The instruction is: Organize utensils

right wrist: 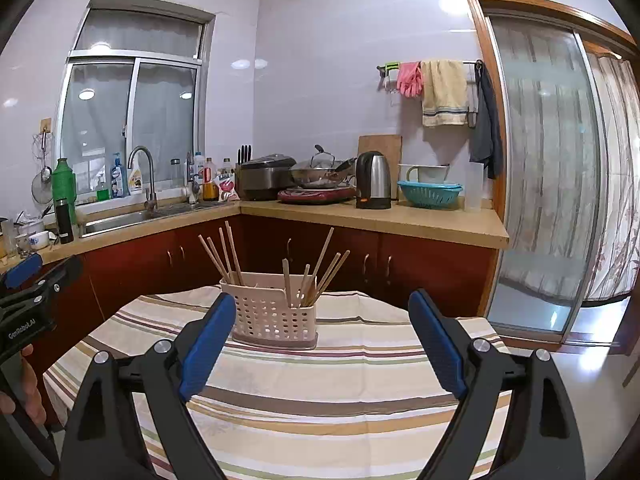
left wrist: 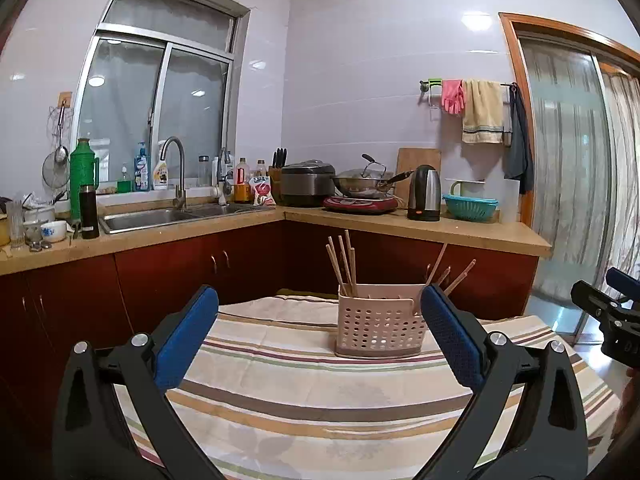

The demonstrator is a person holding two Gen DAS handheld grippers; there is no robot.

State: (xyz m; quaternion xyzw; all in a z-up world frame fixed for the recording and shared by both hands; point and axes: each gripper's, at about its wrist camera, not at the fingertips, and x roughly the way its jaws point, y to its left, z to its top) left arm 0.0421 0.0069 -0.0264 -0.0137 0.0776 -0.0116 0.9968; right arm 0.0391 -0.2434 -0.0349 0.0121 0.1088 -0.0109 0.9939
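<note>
A pink perforated utensil holder [left wrist: 378, 330] [right wrist: 274, 314] stands on the striped tablecloth [left wrist: 304, 396] [right wrist: 340, 392] near the table's far edge. Several wooden chopsticks [left wrist: 346, 266] [right wrist: 224, 254] stand in its left compartment, and several more [left wrist: 452, 274] [right wrist: 324, 270] lean in its right one. My left gripper [left wrist: 320, 304] is open and empty, held above the cloth in front of the holder. My right gripper [right wrist: 322, 310] is open and empty, also short of the holder. Each gripper shows at the edge of the other's view, the right one [left wrist: 612, 312] and the left one [right wrist: 32, 300].
An L-shaped kitchen counter [left wrist: 400, 228] runs behind the table with a sink [left wrist: 160, 216], a rice cooker [left wrist: 308, 182], a wok [left wrist: 362, 184], a kettle [left wrist: 424, 192] and a teal colander [left wrist: 472, 206]. A glass sliding door [right wrist: 552, 168] is at the right.
</note>
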